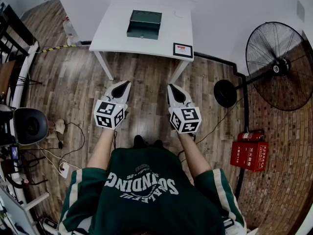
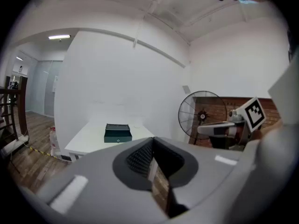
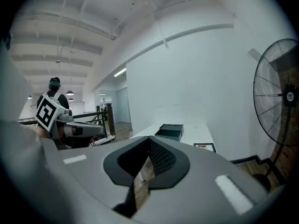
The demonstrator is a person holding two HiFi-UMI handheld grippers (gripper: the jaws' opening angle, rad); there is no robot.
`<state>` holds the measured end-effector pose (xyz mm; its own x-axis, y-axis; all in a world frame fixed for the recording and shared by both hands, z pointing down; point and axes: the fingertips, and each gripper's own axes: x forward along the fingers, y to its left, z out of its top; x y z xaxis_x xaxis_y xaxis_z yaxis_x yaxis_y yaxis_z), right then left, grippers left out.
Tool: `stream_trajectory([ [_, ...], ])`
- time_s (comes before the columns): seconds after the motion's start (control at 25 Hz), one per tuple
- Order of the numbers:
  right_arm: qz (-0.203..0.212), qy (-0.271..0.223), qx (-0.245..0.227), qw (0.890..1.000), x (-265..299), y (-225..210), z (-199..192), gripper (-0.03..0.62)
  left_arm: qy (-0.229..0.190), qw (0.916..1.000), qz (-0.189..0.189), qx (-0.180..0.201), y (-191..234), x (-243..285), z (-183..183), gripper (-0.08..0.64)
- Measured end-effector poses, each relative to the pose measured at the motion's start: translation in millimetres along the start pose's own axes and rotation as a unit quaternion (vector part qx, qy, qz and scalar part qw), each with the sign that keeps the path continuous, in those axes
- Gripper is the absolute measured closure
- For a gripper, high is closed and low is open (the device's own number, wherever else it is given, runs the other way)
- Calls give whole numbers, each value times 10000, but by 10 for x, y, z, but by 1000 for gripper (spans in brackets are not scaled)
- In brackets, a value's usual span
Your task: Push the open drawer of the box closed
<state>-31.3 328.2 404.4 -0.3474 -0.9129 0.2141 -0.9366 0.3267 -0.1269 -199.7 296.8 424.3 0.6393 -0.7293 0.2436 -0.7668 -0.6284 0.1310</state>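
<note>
A dark green box [image 1: 145,23] sits on the white table [image 1: 112,33] well ahead of me, its drawer [image 1: 142,34] pulled out toward me. The left gripper view shows the box [image 2: 117,133] small and far off, and so does the right gripper view, where the box [image 3: 170,131] lies beyond the jaws. My left gripper [image 1: 122,86] and right gripper [image 1: 173,88] hang side by side over the wooden floor, short of the table. Both have their jaws together with nothing between them. The left gripper [image 2: 152,146] and right gripper [image 3: 149,146] point toward the table.
A framed card [image 1: 183,50] lies on the table's near right corner. A standing fan [image 1: 279,65] and a red fire-extinguisher box [image 1: 249,153] are at the right. A black chair [image 1: 29,126], cables and a railing line the left side.
</note>
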Motion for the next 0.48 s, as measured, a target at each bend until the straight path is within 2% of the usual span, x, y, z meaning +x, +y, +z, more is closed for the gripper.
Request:
stream_trajectory([
  [0.16,24,-159,-15,9999,62,38,71,591,13,10000,-22,-12,88,20,1,508],
  [0.48,-60,-64,24,10000,266,55,42,591,42,9999,-127,17,264,128,-10,508],
])
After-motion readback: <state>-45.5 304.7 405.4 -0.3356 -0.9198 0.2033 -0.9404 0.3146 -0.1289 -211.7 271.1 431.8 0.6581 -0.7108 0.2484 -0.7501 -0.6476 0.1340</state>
